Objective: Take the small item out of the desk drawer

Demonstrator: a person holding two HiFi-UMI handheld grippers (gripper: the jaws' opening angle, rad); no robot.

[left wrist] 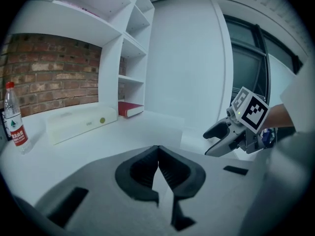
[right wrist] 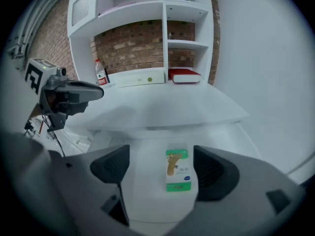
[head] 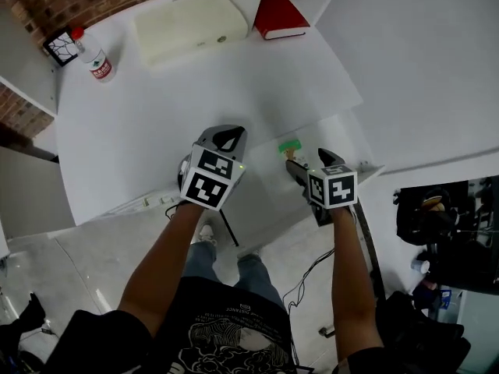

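A small green-and-white box (head: 290,146) (right wrist: 178,170) lies flat in the open white desk drawer (head: 331,135) (right wrist: 145,181). My right gripper (head: 294,164) (right wrist: 161,167) hangs just above it, tilted down. Its jaws stand wide open on either side of the box without touching it. My left gripper (head: 221,137) (left wrist: 158,154) is over the desk edge to the left of the drawer, its jaws shut with nothing between them. The right gripper (left wrist: 207,142) also shows at the right of the left gripper view, open.
On the white desk (head: 156,107) stand a water bottle (head: 95,59) at the far left, a long white case (head: 191,22) and a red book (head: 279,14) at the back. White shelves (right wrist: 162,14) rise against a brick wall. Cables lie on the floor (head: 312,271).
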